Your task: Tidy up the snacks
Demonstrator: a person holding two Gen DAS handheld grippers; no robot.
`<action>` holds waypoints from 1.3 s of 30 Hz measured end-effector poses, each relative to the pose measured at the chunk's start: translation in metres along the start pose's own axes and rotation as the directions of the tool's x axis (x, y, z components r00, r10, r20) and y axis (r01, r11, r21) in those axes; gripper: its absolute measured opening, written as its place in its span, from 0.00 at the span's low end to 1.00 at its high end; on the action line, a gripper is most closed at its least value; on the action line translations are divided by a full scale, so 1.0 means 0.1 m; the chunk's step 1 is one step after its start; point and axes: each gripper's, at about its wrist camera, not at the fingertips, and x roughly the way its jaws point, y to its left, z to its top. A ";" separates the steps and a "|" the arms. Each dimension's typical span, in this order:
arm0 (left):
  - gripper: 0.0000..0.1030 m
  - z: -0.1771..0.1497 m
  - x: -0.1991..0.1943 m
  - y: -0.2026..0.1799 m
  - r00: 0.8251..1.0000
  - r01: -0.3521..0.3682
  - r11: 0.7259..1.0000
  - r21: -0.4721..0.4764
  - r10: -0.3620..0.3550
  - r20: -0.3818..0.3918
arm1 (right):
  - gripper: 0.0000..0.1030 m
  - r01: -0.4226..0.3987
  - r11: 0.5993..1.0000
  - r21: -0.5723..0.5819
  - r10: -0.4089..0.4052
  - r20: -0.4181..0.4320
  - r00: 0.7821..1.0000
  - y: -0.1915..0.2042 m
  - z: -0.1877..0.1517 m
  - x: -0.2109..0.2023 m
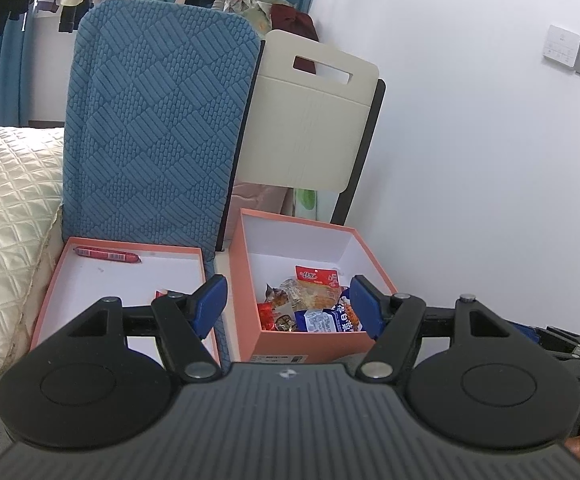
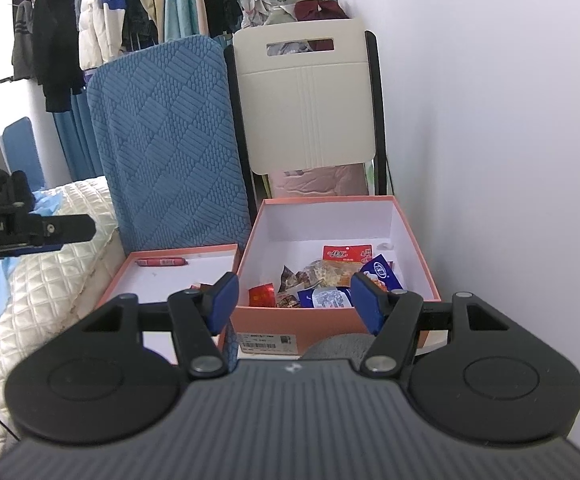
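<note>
- Red, long and thin, sausage stick (image 1: 108, 256) lying flat at the far end of the shallow lid tray (image 1: 70, 280), lower left of the left wrist view, long axis running left to right along the tray's back wall.
- Sitting just right of that tray, deeper salmon-pink box (image 1: 313, 338) with white walls, holding a loose heap of snack packets (image 1: 309, 304); red packet (image 1: 317, 276) leaning at the back of the heap, label facing the camera.
- Hovering low in the frame before the box, left gripper (image 1: 288, 306), blue pads spread wide, gripping nothing.
- Hanging likewise in the right wrist view, right gripper (image 2: 293, 300), jaws wide apart and bare.
- Standing upright behind the tray, blue quilted cushion (image 1: 162, 128); behind the box, cream chair back (image 1: 309, 120) against the white wall (image 1: 489, 160).
- Filling the left edge, cream quilted bedspread (image 1: 6, 208); hanging across the top, clothes (image 2: 90, 20).
</note>
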 end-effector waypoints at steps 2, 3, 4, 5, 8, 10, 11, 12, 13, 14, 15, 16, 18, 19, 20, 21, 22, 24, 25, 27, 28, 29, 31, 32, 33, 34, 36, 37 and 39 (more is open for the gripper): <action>0.71 0.00 0.00 -0.01 1.000 -0.003 1.000 0.001 0.003 -0.001 | 0.62 0.000 1.000 0.001 0.000 0.000 1.000 0.00 0.00 0.00; 0.71 -0.01 0.01 -0.01 1.000 -0.005 1.000 0.002 0.005 -0.002 | 0.62 -0.001 1.000 0.003 0.001 0.000 1.000 -0.01 -0.01 0.00; 0.71 -0.01 0.01 -0.01 1.000 -0.007 1.000 0.003 0.007 -0.005 | 0.62 -0.001 1.000 0.004 0.001 -0.001 1.000 -0.01 -0.01 0.00; 0.71 -0.01 0.02 -0.01 1.000 -0.008 1.000 0.002 0.008 -0.007 | 0.62 -0.001 1.000 0.007 0.001 -0.002 1.000 -0.01 -0.01 0.00; 0.71 -0.02 0.03 -0.02 1.000 -0.007 1.000 0.006 0.007 -0.013 | 0.62 -0.001 1.000 0.010 0.002 -0.003 1.000 -0.03 -0.01 0.01; 0.71 -0.02 0.04 -0.03 1.000 -0.007 1.000 0.011 0.007 -0.014 | 0.62 0.001 1.000 0.015 -0.001 -0.004 1.000 -0.05 -0.02 0.01; 0.71 -0.02 0.04 -0.03 1.000 -0.006 1.000 0.013 0.006 -0.014 | 0.62 0.001 1.000 0.019 -0.001 -0.004 1.000 -0.06 -0.02 0.01; 0.71 -0.01 0.04 -0.04 1.000 -0.006 1.000 0.014 0.006 -0.013 | 0.62 0.002 1.000 0.022 -0.002 -0.004 1.000 -0.06 -0.02 0.01; 0.71 0.00 0.05 -0.05 1.000 -0.006 1.000 0.015 0.006 -0.013 | 0.62 0.005 1.000 0.023 -0.005 -0.003 1.000 -0.07 -0.02 0.01; 0.71 0.00 0.05 -0.05 1.000 -0.004 1.000 0.017 0.004 -0.013 | 0.62 0.007 1.000 0.025 -0.007 -0.003 1.000 -0.07 -0.02 0.01; 0.71 0.00 0.05 -0.05 1.000 -0.001 1.000 0.019 0.001 -0.013 | 0.62 0.009 1.000 0.027 -0.009 -0.002 1.000 -0.07 -0.02 0.00; 0.71 0.00 0.05 -0.05 1.000 0.002 1.000 0.020 -0.001 -0.014 | 0.62 0.010 1.000 0.028 -0.010 -0.001 1.000 -0.08 -0.02 0.00; 0.71 0.00 0.05 -0.04 1.000 0.000 1.000 0.019 0.000 -0.014 | 0.62 0.013 0.999 0.030 -0.013 0.000 1.000 -0.08 -0.02 -0.01; 0.71 -0.01 0.05 -0.04 1.000 -0.001 1.000 0.018 0.001 -0.014 | 0.62 0.014 0.999 0.032 -0.014 0.001 1.000 -0.09 -0.02 -0.01; 0.71 -0.01 0.05 -0.04 1.000 -0.001 1.000 0.018 0.001 -0.015 | 0.62 0.014 0.999 0.033 -0.014 0.001 1.000 -0.09 -0.02 -0.01; 0.71 -0.01 0.05 -0.04 1.000 -0.001 1.000 0.019 0.001 -0.016 | 0.62 0.014 0.999 0.033 -0.014 0.002 1.000 -0.08 -0.02 -0.01; 0.71 -0.01 0.06 -0.05 1.000 -0.002 1.000 0.020 0.002 -0.016 | 0.62 0.012 0.999 0.034 -0.013 0.003 1.000 -0.08 -0.02 -0.01; 0.71 -0.02 0.06 -0.06 1.000 -0.001 1.000 0.022 0.002 -0.017 | 0.62 0.013 0.999 0.034 -0.013 0.003 1.000 -0.08 -0.02 -0.01; 0.71 -0.01 0.06 -0.06 1.000 -0.001 1.000 0.023 0.002 -0.017 | 0.62 0.012 0.999 0.034 -0.012 0.004 1.000 -0.08 -0.02 -0.01; 0.71 -0.01 0.06 -0.06 1.000 0.000 1.000 0.024 0.001 -0.017 | 0.62 0.017 0.999 0.029 -0.017 0.006 1.000 -0.08 -0.02 -0.01; 0.71 -0.01 0.05 -0.06 1.000 0.001 1.000 0.025 0.000 -0.016 | 0.62 0.021 0.999 0.029 -0.021 0.003 1.000 -0.09 -0.03 0.00; 0.71 -0.01 0.06 -0.06 1.000 0.001 1.000 0.025 -0.001 -0.015 | 0.62 0.021 0.999 0.033 -0.021 0.004 1.000 -0.10 -0.03 0.00; 0.72 0.00 0.06 -0.05 1.000 0.001 1.000 0.023 -0.001 -0.015 | 0.62 0.026 0.999 0.036 -0.026 0.004 1.000 -0.11 -0.03 -0.01; 0.75 0.00 0.06 -0.05 1.000 -0.001 1.000 0.021 0.001 -0.015 | 0.62 0.029 0.999 0.036 -0.029 0.004 1.000 -0.11 -0.03 -0.01; 0.79 -0.01 0.06 -0.05 1.000 -0.003 1.000 0.023 0.003 -0.015 | 0.62 0.032 0.999 0.036 -0.032 0.002 0.999 -0.12 -0.03 0.00; 0.81 -0.01 0.07 -0.06 1.000 -0.007 1.000 0.028 0.007 -0.016 | 0.62 0.034 0.999 0.037 -0.034 0.001 0.999 -0.12 -0.03 0.00; 0.90 0.00 0.08 -0.07 0.999 -0.028 0.999 0.041 0.029 -0.017 | 0.62 0.036 0.999 0.039 -0.036 0.002 0.999 -0.13 -0.02 -0.01; 0.92 0.00 0.08 -0.08 0.999 -0.035 0.998 0.045 0.036 -0.019 | 0.62 0.036 0.999 0.040 -0.036 0.002 0.999 -0.13 -0.02 -0.01; 0.97 0.01 0.09 -0.08 0.999 -0.045 0.998 0.046 0.046 -0.022 | 0.66 0.042 0.998 0.041 -0.042 0.002 0.999 -0.13 -0.01 -0.01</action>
